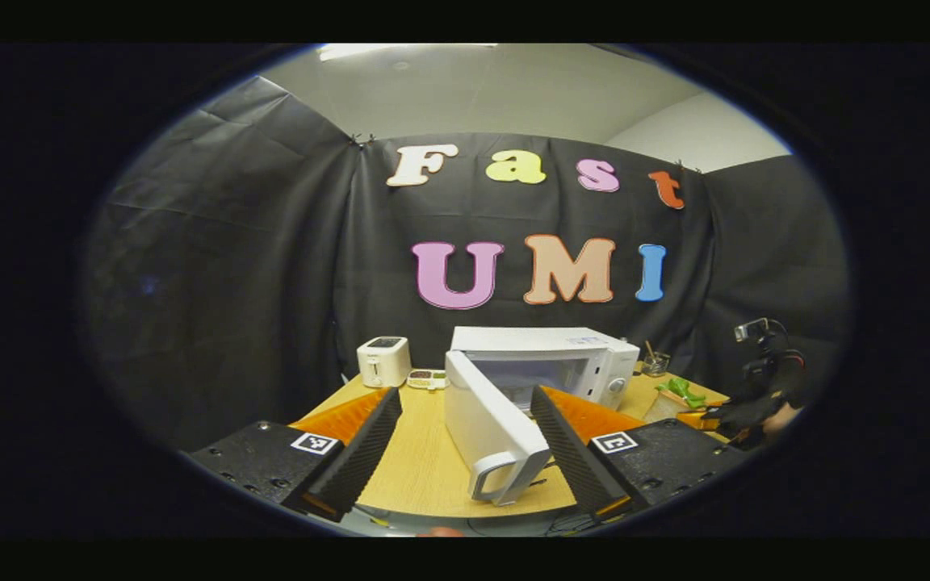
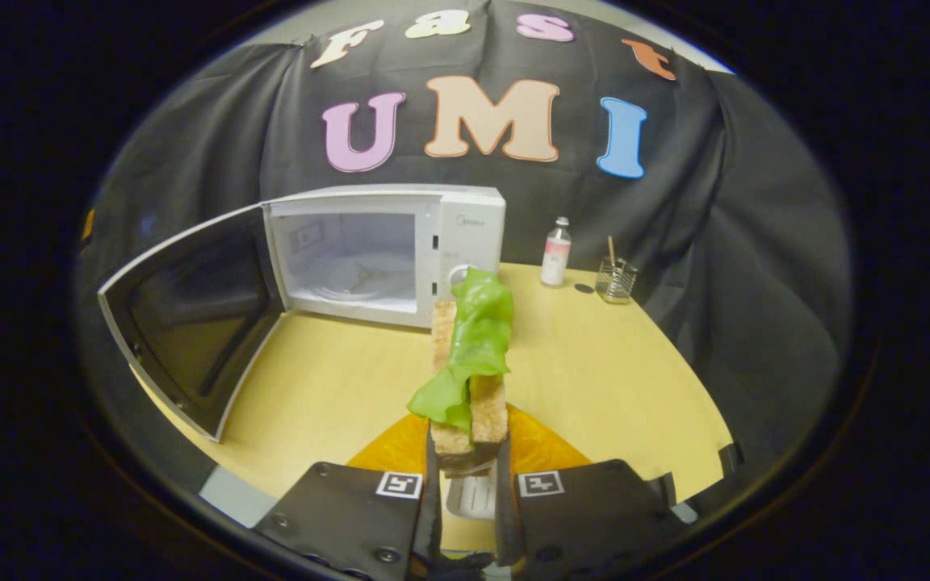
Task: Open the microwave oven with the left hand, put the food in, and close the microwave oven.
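The white microwave [image 1: 550, 355] stands at the back of the wooden table with its door [image 1: 481, 415] swung wide open toward me. My left gripper [image 1: 465, 395] is open, and the door's handle [image 1: 505, 476] lies between its spread fingers, untouched by either. In the right gripper view, the microwave [image 2: 465, 230] shows an empty lit cavity [image 2: 352, 262], with its door [image 2: 190, 319] hanging out to the left. My right gripper [image 2: 469, 442] is shut on the food, a sandwich [image 2: 473, 355] of bread slices with a green lettuce leaf, held above the table in front of the microwave.
A white toaster [image 1: 384, 361] and a small timer-like device [image 1: 427, 378] sit left of the microwave. A bottle [image 2: 556, 252] and a glass jar [image 2: 616, 280] with a stick stand to its right. The other gripper [image 1: 743, 415], held by a hand, carries the sandwich at the far right.
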`<state>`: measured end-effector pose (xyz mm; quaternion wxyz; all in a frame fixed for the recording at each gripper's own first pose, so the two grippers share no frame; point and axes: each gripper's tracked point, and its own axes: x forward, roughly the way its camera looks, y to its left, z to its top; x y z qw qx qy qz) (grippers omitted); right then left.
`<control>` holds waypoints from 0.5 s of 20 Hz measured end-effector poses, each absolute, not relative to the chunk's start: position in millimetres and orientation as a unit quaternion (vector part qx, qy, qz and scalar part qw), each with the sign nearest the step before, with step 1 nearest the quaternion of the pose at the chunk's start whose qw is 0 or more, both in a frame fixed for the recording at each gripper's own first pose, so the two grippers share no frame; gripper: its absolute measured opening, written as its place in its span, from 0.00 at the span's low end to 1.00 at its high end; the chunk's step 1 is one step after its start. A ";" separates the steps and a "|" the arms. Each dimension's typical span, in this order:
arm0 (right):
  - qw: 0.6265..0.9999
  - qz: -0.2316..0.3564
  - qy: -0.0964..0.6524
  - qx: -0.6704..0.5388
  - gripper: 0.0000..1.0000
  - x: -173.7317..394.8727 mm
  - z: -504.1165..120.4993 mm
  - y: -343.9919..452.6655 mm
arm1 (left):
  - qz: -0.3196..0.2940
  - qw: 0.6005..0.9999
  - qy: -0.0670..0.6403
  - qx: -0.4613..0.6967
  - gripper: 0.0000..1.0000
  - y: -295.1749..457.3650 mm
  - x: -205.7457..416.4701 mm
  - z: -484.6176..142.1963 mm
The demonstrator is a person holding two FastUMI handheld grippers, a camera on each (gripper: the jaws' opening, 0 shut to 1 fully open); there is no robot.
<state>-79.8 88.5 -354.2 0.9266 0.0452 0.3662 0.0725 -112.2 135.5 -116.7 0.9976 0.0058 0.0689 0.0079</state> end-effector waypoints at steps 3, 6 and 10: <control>0.922 0.085 0.369 0.084 0.28 -59.5 -344.0 110.5 | 0.011 0.998 0.065 0.013 0.98 136.7 -109.5 -113.6; 0.910 0.084 0.381 0.141 0.24 -39.1 -335.4 135.9 | 0.011 0.998 0.062 0.029 0.98 138.2 -108.8 -109.0; 0.870 0.076 0.410 0.263 0.28 -15.1 -327.0 179.7 | 0.010 0.997 0.064 0.032 0.98 136.7 -114.0 -110.1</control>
